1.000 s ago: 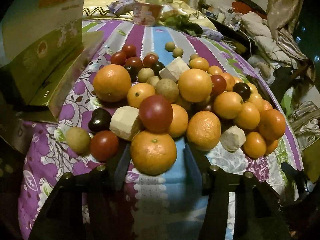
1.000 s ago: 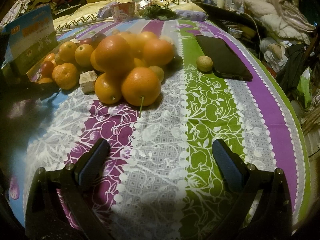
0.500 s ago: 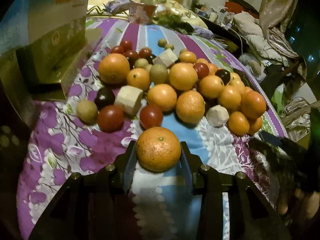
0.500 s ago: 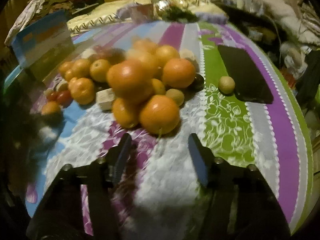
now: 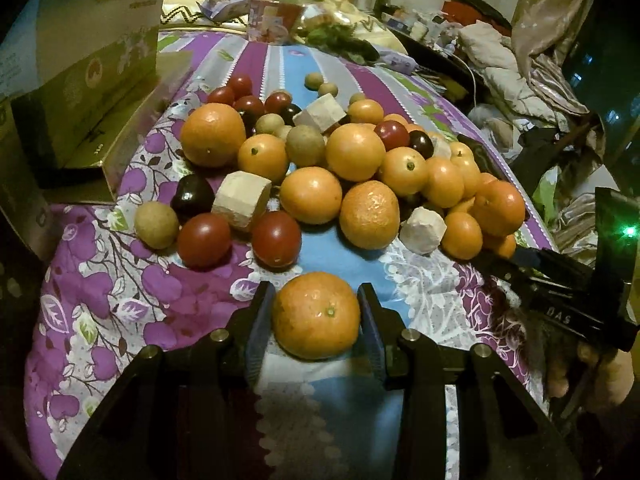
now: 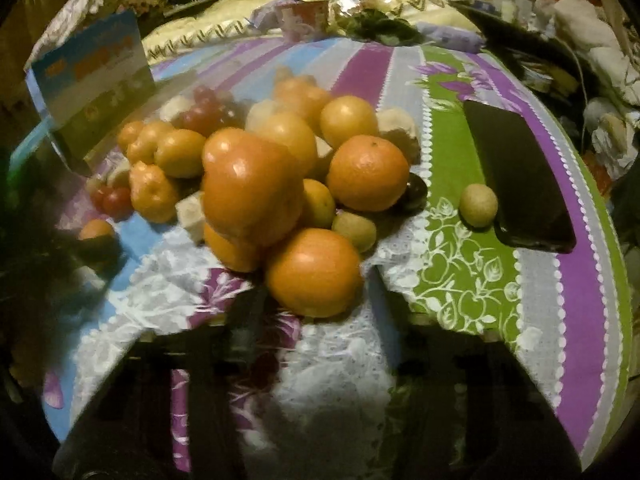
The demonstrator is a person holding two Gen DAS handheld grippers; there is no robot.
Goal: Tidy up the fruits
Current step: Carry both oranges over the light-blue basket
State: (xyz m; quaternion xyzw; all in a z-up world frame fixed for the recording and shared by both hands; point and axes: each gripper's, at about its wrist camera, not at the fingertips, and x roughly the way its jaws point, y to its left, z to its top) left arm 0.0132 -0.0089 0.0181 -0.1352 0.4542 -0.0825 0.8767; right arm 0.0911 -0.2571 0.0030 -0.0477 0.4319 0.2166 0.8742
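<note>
Left tongs [image 5: 316, 320] tight on an orange [image 5: 315, 315], clear of the heap.

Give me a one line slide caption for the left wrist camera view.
Left gripper fingers clamp an orange apart from the fruit pile on a floral tablecloth.

Dim warm indoor light, dark vignetted fisheye corners. Left wrist view sharp. Right wrist view motion-blurred, foreground in shadow.

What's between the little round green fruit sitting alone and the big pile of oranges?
Only bare flowery tablecloth separates the lone fruit from the pile, in the right wrist view.
</note>
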